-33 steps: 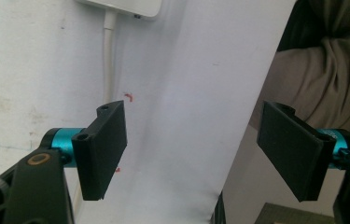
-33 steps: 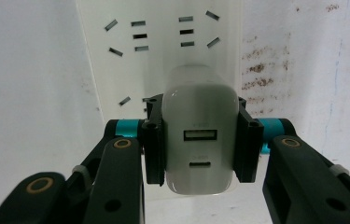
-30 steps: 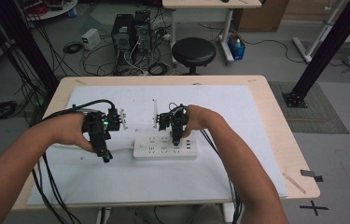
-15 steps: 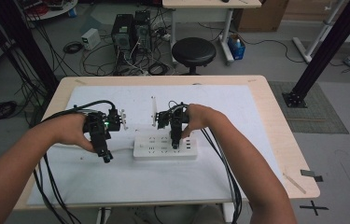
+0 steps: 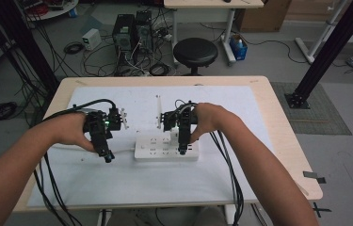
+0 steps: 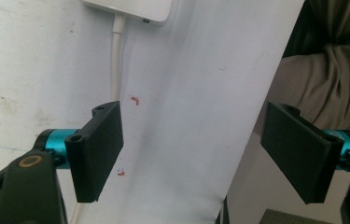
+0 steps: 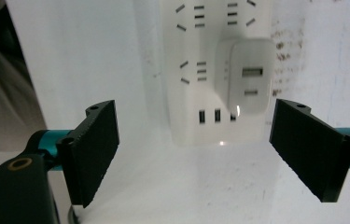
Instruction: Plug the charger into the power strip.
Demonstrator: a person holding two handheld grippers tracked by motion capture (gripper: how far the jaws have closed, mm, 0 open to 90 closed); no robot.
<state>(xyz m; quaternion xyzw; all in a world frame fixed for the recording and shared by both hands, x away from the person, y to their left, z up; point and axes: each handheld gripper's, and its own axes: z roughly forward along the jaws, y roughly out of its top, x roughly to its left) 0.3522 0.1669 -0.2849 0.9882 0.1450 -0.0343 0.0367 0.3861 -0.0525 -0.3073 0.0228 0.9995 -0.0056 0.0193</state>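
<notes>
Your left gripper (image 5: pixel 102 141) sits left of centre in the high view, over the white sheet (image 5: pixel 117 179) that covers the desk (image 5: pixel 282 141). In the left gripper view its jaws stand wide apart and released, with nothing between them; the white cord (image 6: pixel 115 65) runs down from the upper left of that frame toward the left jaw, from the power strip's corner at the top edge.

The white power strip (image 5: pixel 166 147) lies at the centre of the high view, just right of your left gripper.

Your right gripper (image 5: pixel 182 141) hangs over the right part of the strip. Its jaws have just been opening and are now released, clamping nothing. In the right gripper view the white charger (image 7: pixel 246 79) sits plugged into the strip in the upper centre-right of the frame, beyond the jaws and touched by neither.
</notes>
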